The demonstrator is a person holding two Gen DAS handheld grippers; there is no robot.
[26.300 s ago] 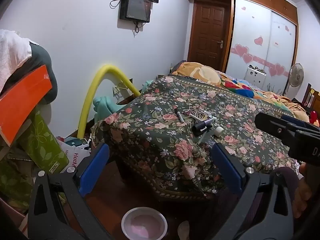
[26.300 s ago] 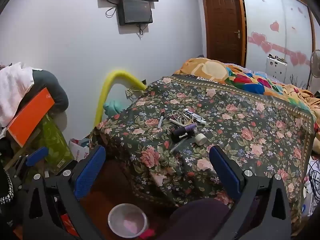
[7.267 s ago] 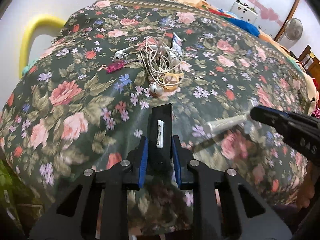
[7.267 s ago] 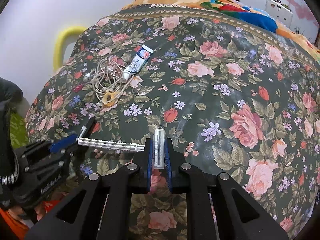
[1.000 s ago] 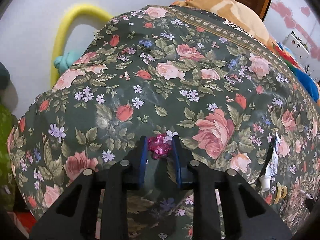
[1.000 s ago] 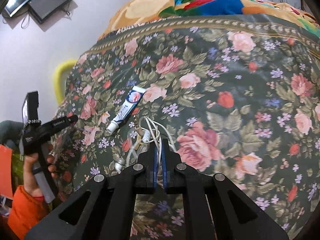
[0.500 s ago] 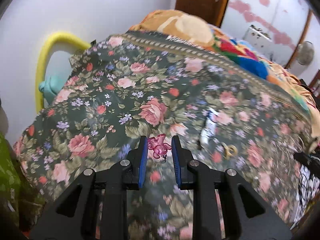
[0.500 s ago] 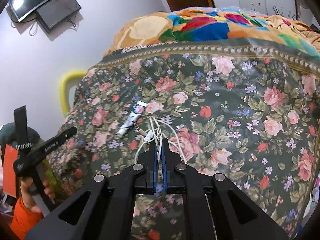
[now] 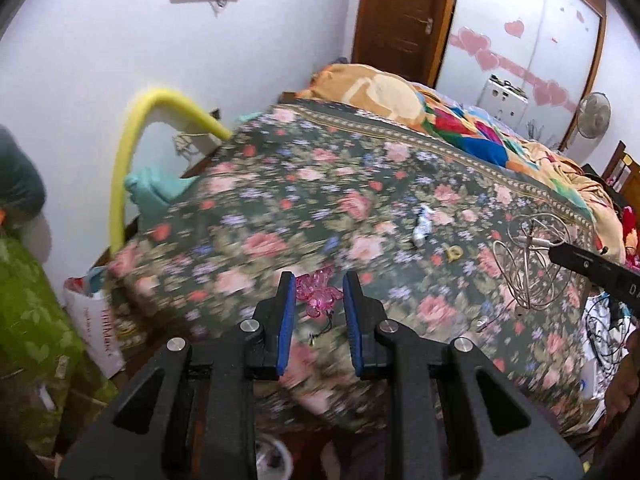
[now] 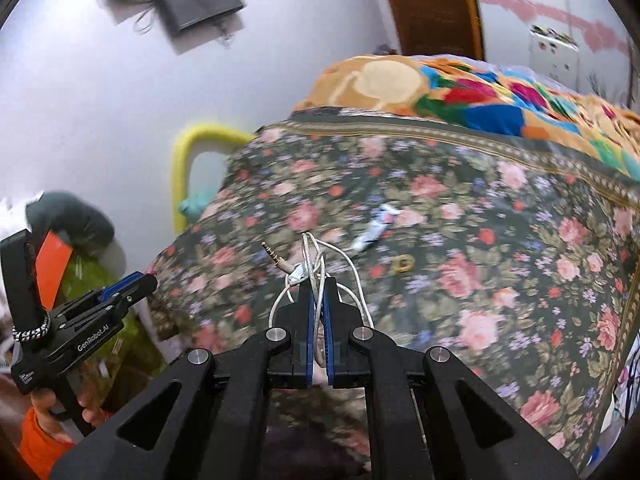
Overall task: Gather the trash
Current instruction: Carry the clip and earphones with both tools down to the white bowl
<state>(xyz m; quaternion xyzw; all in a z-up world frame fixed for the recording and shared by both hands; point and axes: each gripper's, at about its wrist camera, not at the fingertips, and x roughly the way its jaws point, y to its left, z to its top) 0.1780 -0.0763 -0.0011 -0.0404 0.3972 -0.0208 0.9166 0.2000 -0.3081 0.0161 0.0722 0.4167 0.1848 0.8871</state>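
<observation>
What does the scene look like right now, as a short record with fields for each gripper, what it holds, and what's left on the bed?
left gripper: shut on pink plastic trinket, lifted off the bed
right gripper: shut on tangled white earphone cable, jack plug sticking up
left on floral bedspread: small tube, small yellow ring
view: motion-blurred
</observation>
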